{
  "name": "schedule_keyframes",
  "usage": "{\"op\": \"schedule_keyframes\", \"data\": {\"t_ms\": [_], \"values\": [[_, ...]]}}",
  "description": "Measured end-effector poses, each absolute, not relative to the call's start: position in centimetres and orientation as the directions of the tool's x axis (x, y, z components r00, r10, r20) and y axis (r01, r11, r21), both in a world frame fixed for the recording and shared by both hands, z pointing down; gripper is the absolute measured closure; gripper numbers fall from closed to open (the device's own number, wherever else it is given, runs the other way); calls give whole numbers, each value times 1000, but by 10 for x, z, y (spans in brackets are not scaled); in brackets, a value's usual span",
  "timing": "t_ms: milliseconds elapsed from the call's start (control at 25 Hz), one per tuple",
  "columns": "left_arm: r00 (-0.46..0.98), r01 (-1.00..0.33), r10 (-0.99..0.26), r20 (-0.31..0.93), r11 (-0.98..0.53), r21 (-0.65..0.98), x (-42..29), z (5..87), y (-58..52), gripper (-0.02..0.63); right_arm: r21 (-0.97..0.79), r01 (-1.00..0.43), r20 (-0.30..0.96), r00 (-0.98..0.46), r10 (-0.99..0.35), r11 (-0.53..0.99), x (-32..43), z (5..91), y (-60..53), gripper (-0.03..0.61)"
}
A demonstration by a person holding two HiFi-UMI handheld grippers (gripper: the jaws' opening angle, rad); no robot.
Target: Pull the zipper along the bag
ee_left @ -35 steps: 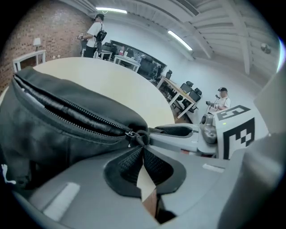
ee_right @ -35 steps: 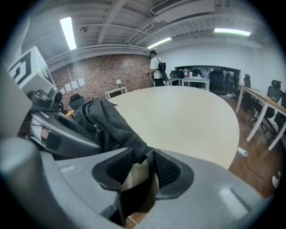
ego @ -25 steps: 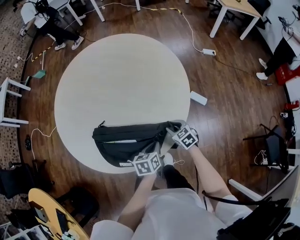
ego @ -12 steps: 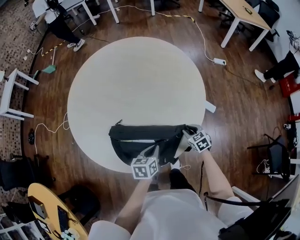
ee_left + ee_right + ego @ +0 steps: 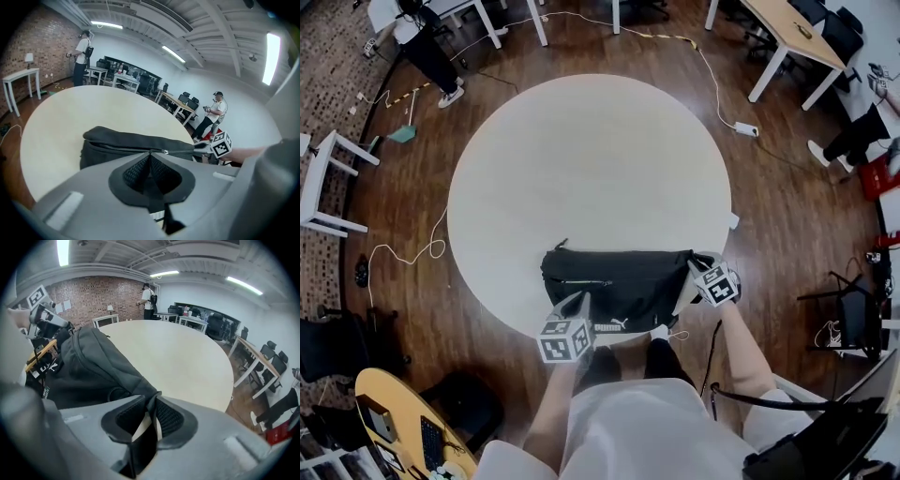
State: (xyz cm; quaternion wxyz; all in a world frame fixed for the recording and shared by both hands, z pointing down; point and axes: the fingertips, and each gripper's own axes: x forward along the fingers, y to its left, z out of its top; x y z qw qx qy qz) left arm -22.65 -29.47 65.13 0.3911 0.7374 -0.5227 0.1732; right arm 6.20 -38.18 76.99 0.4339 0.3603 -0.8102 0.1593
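Right gripper (image 5: 696,266) now clamps bag (image 5: 623,283); left gripper (image 5: 579,302) shifted left

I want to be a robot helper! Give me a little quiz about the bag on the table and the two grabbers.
1. True or false: the bag lies in the middle of the table.
2. Which gripper grips the bag's right-hand end? A: left gripper. B: right gripper.
3. Fill in: the tabletop's shape is ___.
Key: 1 false, it lies at the near edge. 2 B. 3 round.
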Motion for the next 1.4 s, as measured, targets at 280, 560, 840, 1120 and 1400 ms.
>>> {"op": "schedule_keyframes", "data": {"t_ms": [280,560,840,1120,1400], "values": [[277,-948,-667,692,-71,312,-319,668,-309,592,96,-783,825,-283,-489,615,67,768,-382,529],[180,-963,-653,736,37,268,-393,697,-328,592,79,-812,860,-237,-451,578,70,772,-380,531],[141,-988,-592,793,-34,150,-411,743,-357,592,111,-835,865,-186,-467,539,69,771,-384,534],[160,-985,-624,765,-46,169,-402,739,-352,584,157,-863,851,-128,-509,480,75,769,-387,500],[163,-976,-727,668,-22,214,-408,689,-306,506,50,-963,643,-172,-746,265,64,669,-360,442]]}}
